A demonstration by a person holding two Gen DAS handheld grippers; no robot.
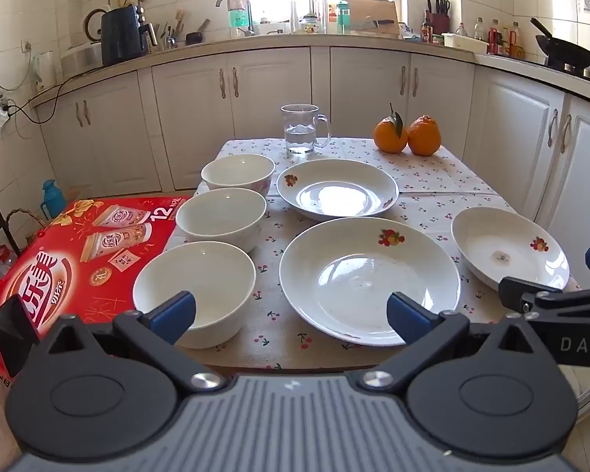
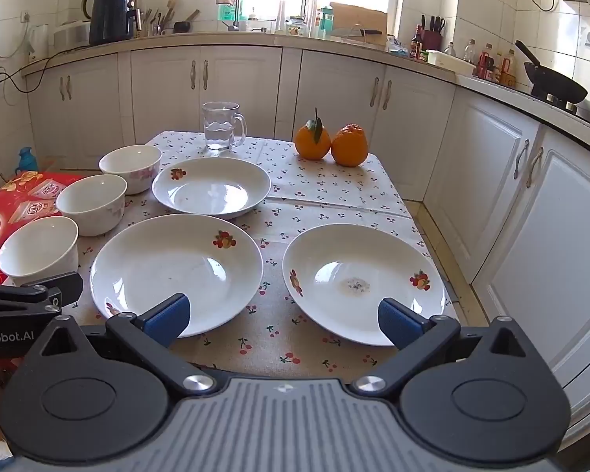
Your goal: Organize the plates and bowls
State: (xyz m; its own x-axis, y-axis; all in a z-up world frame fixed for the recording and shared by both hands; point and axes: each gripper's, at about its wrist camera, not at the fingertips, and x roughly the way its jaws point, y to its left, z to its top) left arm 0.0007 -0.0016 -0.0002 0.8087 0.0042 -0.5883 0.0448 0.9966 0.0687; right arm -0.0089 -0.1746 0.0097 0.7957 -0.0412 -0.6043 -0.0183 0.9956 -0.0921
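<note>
Both claws are spread wide and holding nothing. The left gripper (image 1: pixel 291 312) hangs over the near table edge, one blue pad in front of the nearest bowl (image 1: pixel 194 289), the other in front of the big near plate (image 1: pixel 369 279). The right gripper (image 2: pixel 283 316) sits between that plate (image 2: pixel 177 271) and the stained plate (image 2: pixel 364 281). Two more bowls (image 1: pixel 221 218) line the left side, and a third plate (image 1: pixel 337 188) lies further back. Both grippers tilt down toward the tablecloth (image 1: pixel 271 314), side by side, touching nothing.

The left gripper (image 1: pixel 291 316) and right gripper (image 2: pixel 283 316) hang side by side, tilted downward, jaws wide and empty
</note>
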